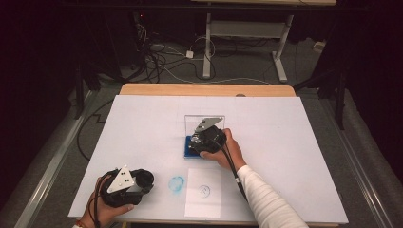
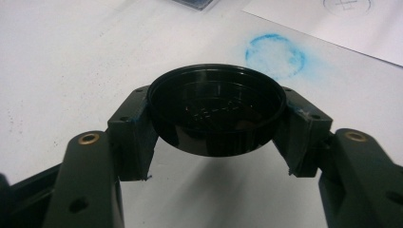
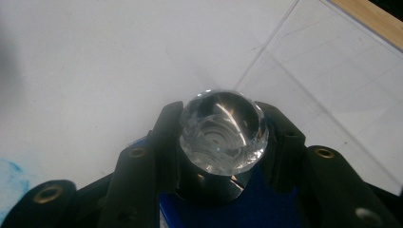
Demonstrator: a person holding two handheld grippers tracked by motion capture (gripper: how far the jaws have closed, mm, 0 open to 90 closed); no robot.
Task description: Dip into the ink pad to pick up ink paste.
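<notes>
Bright overhead light falls on the white table [image 1: 285, 156], while the floor beyond it sinks into near black. The glass knob [image 3: 223, 133] carries glare streaks, and the black cap [image 2: 216, 114] looks soft, perhaps slightly out of focus

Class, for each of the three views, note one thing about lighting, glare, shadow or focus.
High view: the white table is brightly lit and the room behind is dark. Left gripper view: the glossy black cap shows faint reflections, and the near jaws are soft. Right gripper view: glare streaks the faceted clear knob, and the blue base below is blurred.
</notes>
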